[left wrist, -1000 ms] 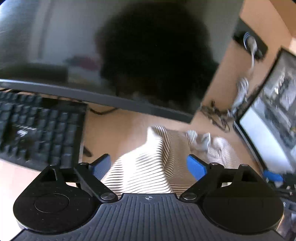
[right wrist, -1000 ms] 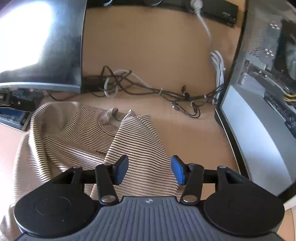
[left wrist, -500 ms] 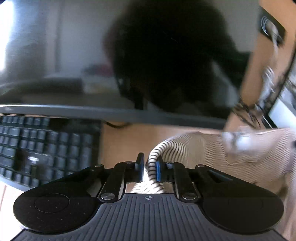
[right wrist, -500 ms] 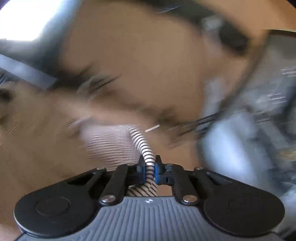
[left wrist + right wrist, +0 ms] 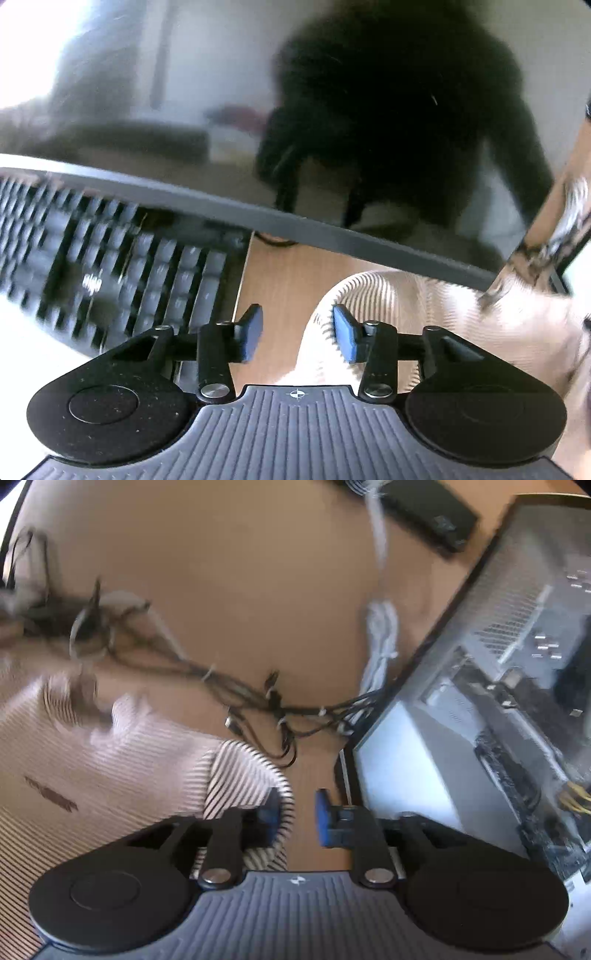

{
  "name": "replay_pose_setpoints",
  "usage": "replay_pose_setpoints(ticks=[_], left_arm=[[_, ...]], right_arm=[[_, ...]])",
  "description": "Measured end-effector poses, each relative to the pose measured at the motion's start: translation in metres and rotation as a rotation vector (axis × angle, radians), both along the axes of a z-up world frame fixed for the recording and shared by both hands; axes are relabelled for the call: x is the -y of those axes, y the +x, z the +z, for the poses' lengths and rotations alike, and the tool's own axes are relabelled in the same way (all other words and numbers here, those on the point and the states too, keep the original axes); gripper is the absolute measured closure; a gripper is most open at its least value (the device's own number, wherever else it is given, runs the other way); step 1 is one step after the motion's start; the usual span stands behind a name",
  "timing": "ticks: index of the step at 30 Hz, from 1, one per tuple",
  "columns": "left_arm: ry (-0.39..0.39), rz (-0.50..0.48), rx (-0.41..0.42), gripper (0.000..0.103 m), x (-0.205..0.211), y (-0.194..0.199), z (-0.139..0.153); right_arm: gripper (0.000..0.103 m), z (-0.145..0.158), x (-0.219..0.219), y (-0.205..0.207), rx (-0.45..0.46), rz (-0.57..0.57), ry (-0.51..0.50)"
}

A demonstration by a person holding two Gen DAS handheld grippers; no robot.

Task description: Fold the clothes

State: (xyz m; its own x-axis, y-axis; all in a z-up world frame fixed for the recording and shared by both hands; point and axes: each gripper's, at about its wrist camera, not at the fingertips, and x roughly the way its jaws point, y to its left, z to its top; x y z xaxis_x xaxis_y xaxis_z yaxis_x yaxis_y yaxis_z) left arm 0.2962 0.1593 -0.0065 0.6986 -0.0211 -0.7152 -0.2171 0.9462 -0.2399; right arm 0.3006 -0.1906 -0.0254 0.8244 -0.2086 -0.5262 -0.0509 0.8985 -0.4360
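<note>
Left wrist: left gripper [image 5: 297, 338] jaws apart, holding nothing, striped shirt [image 5: 424, 317] beside; right gripper [image 5: 295, 818] parted too, shirt fold btwn.

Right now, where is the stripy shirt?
The striped shirt lies on the desk, left of the computer case, just before the cables.

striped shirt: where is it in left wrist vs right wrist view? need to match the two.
Left wrist: striped shirt at lower right, its rounded fold beside the right finger of the open left gripper.
Right wrist: lower left, its fold against the left finger of the open right gripper.
Shared landmark: the cable tangle on the desk, blurred at the left view's right edge.
</note>
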Motion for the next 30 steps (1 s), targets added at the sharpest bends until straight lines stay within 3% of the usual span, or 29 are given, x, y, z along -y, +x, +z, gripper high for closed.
replay_pose_setpoints(ticks=[3, 4, 8, 13, 18, 21, 23, 24, 25, 28, 30], left_arm=[[-0.028, -0.001, 0.043, 0.039, 0.011, -0.019, 0.013], [-0.032, -0.010, 0.062, 0.029, 0.017, -0.026, 0.018], [0.001, -0.130, 0.164, 0.010, 0.051, -0.050, 0.027], [0.001, -0.341, 0.185, 0.007, 0.106, -0.071, 0.008], [0.073, -0.461, 0.144, 0.005, 0.134, -0.082, -0.024], [0.084, -0.499, 0.130, 0.004, 0.137, -0.085, -0.039], [0.084, -0.495, 0.116, 0.004, 0.136, -0.085, -0.045], [0.083, -0.493, 0.109, 0.004, 0.135, -0.085, -0.048], [0.083, -0.491, 0.102, 0.003, 0.134, -0.085, -0.051], [0.082, -0.485, 0.081, 0.000, 0.133, -0.085, -0.061], [0.125, -0.504, 0.082, 0.000, 0.137, -0.092, -0.065]], right_arm=[[0.056, 0.017, 0.007, -0.020, 0.041, 0.011, 0.054], [0.056, 0.022, 0.009, -0.030, 0.039, 0.023, 0.080], [0.055, 0.029, 0.020, -0.068, -0.074, 0.128, 0.306], [0.054, 0.013, 0.011, -0.109, -0.202, 0.240, 0.378], [0.049, -0.002, -0.002, -0.130, -0.348, 0.329, 0.415], [0.034, -0.001, -0.020, -0.160, -0.389, 0.485, 0.289], [0.034, -0.007, -0.028, -0.168, -0.360, 0.512, 0.169], [0.034, -0.009, -0.029, -0.162, -0.339, 0.484, 0.164], [0.034, -0.011, -0.028, -0.155, -0.318, 0.452, 0.176], [0.034, -0.010, -0.013, -0.125, -0.282, 0.314, 0.365], [0.034, -0.017, -0.006, -0.106, -0.342, 0.268, 0.472]])
